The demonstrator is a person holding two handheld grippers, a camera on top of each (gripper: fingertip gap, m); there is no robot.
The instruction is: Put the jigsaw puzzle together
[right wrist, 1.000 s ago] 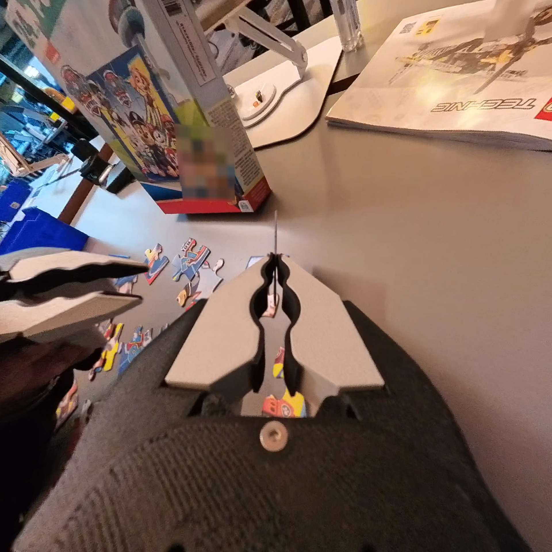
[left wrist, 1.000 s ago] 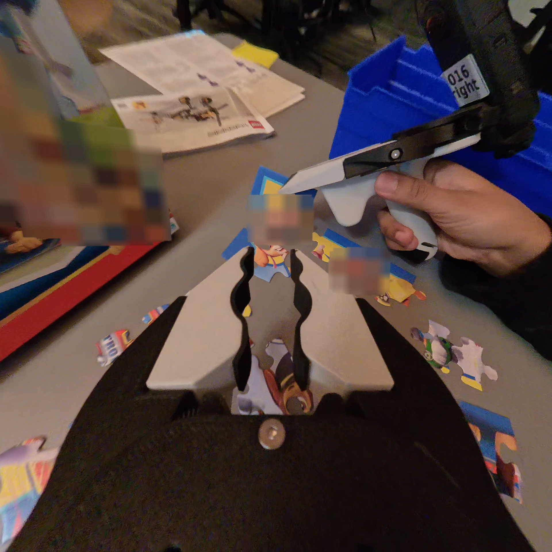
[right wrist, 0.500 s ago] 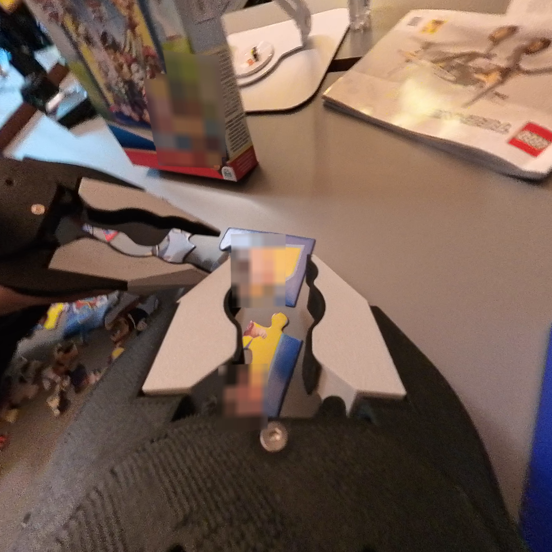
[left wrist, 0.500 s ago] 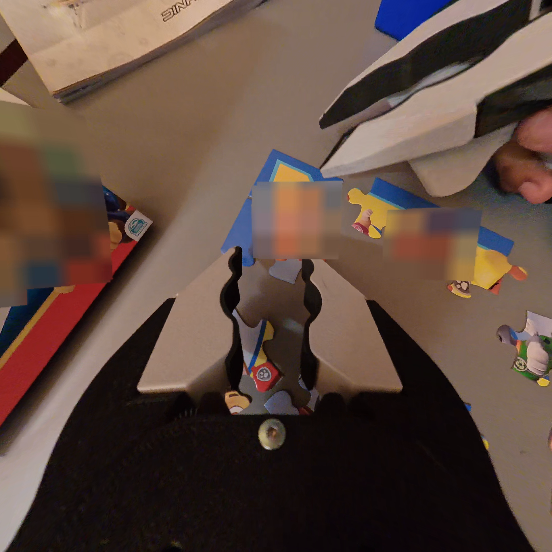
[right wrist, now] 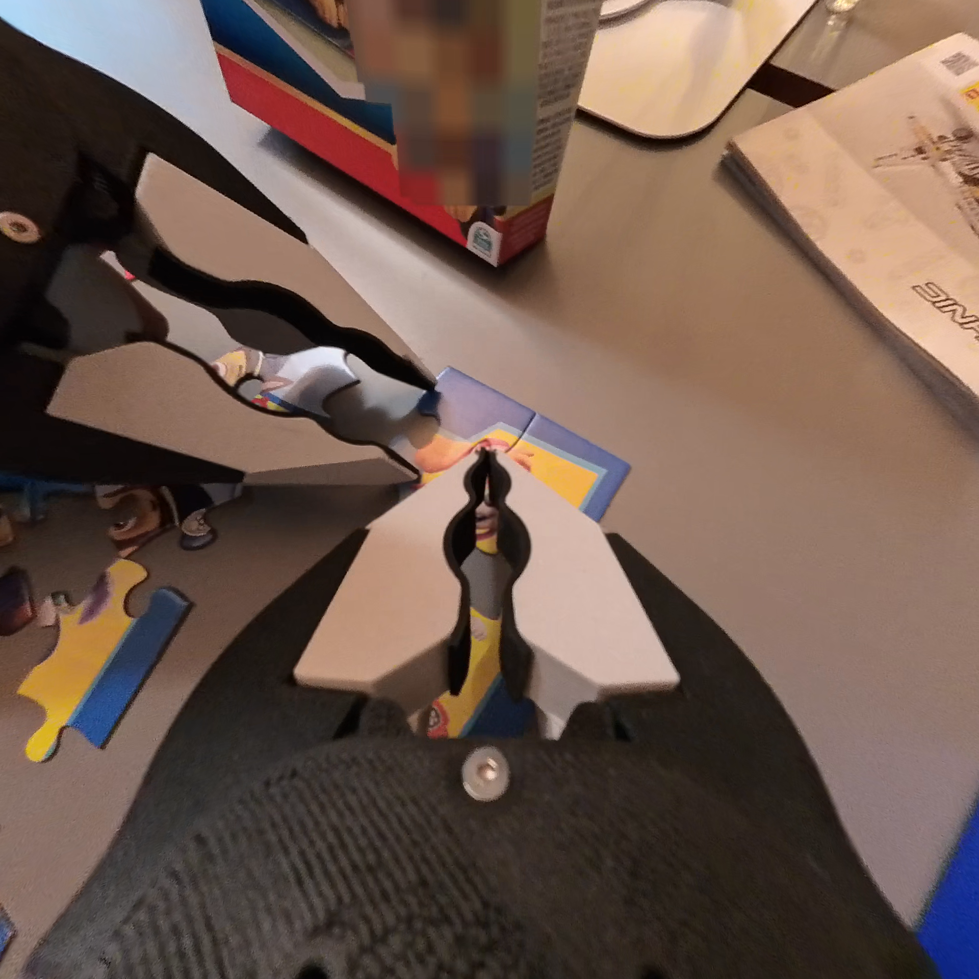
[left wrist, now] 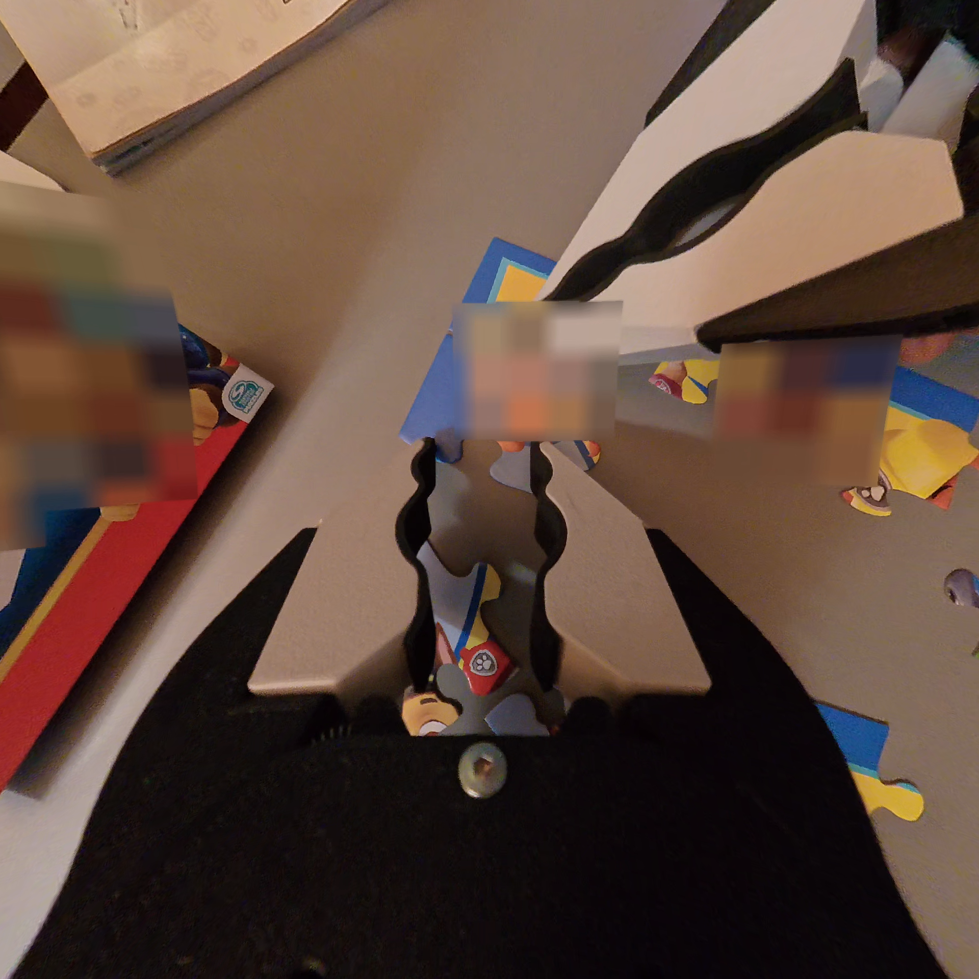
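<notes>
**Left wrist view.** The left tongs (left wrist: 482,450) stand narrowly apart and hold nothing. Their tips are at the near edge of a flat pair of joined cardboard puzzle pieces with a blue border and yellow centre (left wrist: 492,259) on the grey worktop (left wrist: 318,265). A loose pale puzzle piece with a red badge (left wrist: 466,598) lies flat on the worktop between the fingers, and no pad presses it. The right tongs (left wrist: 556,286) reach in from the upper right. A red cardboard puzzle box (left wrist: 106,583) lies to the left, and a white printed booklet (left wrist: 185,79) farther off.

**Right wrist view.** The right tongs (right wrist: 487,461) are closed tip to tip, with nothing visible between the pads. The tips are at the seam of the joined pair (right wrist: 572,466). The left tongs (right wrist: 421,432) come in from the left, one tip at the pair's blue tab. A separate yellow-and-blue piece (right wrist: 95,651) lies well apart. The box (right wrist: 371,143) and the booklet (right wrist: 847,212) are beyond.

**Risk, as I judge it.** Thin card slides easily on this smooth surface. A sideways push from either tip could open the seam or turn the pair. The left fingers could also drag the loose piece beneath them.
</notes>
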